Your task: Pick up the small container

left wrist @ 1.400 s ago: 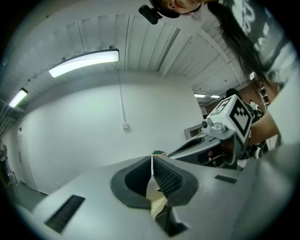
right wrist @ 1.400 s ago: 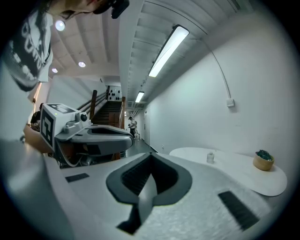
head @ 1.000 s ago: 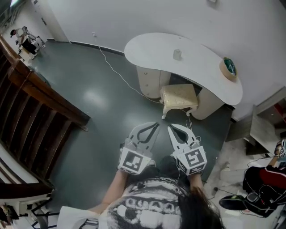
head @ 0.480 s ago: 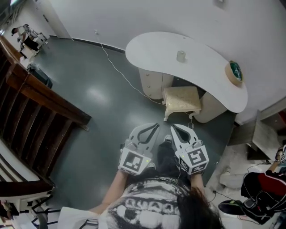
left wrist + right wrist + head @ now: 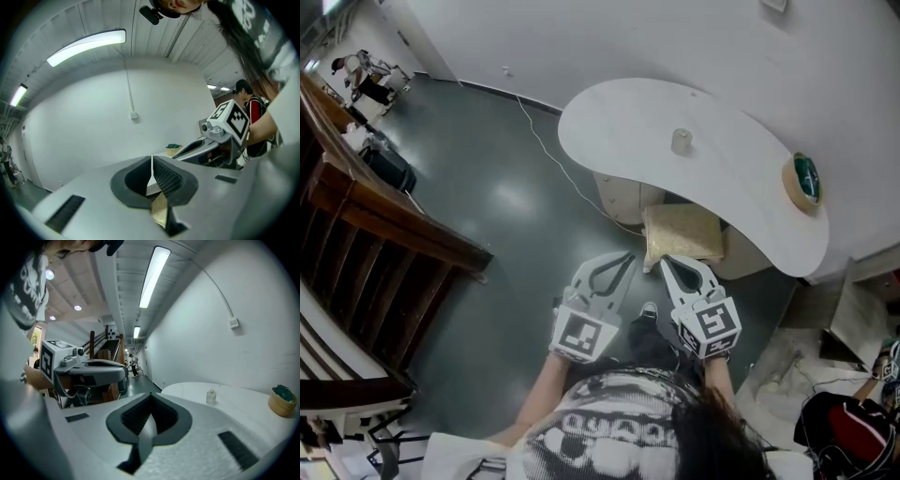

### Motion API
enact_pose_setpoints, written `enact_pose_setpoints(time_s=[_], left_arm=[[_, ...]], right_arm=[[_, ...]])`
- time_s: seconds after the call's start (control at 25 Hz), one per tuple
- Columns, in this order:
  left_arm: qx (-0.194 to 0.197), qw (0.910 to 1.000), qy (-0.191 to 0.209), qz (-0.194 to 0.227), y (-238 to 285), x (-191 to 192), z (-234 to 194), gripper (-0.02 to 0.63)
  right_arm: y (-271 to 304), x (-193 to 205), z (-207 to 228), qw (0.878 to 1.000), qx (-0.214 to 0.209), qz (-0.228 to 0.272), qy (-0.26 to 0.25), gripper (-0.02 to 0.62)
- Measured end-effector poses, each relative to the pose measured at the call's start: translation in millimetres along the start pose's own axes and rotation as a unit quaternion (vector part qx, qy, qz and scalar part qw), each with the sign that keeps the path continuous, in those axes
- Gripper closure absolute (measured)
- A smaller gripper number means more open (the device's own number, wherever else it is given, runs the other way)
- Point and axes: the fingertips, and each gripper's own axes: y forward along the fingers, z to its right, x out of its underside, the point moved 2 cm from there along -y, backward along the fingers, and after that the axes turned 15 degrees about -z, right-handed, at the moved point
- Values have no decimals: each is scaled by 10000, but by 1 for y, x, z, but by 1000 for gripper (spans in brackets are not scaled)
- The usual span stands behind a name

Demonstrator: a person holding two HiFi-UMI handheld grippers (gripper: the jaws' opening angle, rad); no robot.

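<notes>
Ahead of the person, at twelve o'clock in the head view, a white kidney-shaped table (image 5: 741, 178) stands against a plain white wall (image 5: 609, 37). Its top is almost bare. The small container (image 5: 681, 142), a pale little jar with a cap, stands upright near the middle of the top, well apart from everything else. A tan bowl (image 5: 804, 180) with something green in it sits near the table's end at about three o'clock from the jar.

Dark, glossy grey flooring (image 5: 506, 216) fills the room. A thin white cable (image 5: 546, 145) trails across it from the wall toward the table's base. A dark wooden railing (image 5: 384, 225) runs down the side at nine o'clock, with a black object (image 5: 389, 169) on the floor beside it. At four o'clock lies clutter, including a black and red bag (image 5: 844, 412).

Between the grippers and the table stands a cream cushioned stool (image 5: 682, 234), partly tucked beneath the table's edge. The tips of both grippers point toward it.

The left gripper (image 5: 630, 255) has its jaws pressed together with nothing between them. The right gripper (image 5: 664, 260), just beside it, is likewise closed and empty. Both are well short of the jar, held side by side over the floor in front of the person's patterned shirt (image 5: 628, 431).
</notes>
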Motion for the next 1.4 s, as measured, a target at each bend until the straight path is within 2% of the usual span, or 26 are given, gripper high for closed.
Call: enact_pose_setpoints(time_s=[0.44, 0.64, 1.16, 1.4], left_arm=[[-296, 9993, 45, -222, 82, -22, -30, 595], [-379, 9990, 10, -249, 99, -25, -37, 595], [-143, 9985, 203, -486, 128, -29, -28, 595], [61, 9985, 278, -477, 144, -30, -35, 595]], right_arm=[[41, -23, 84, 9993, -342, 75, -93, 594], [56, -28, 99, 9987, -489, 86, -105, 594], [65, -18, 124, 9983, -546, 80, 196, 594], [68, -16, 135, 9986, -381, 75, 363, 594]])
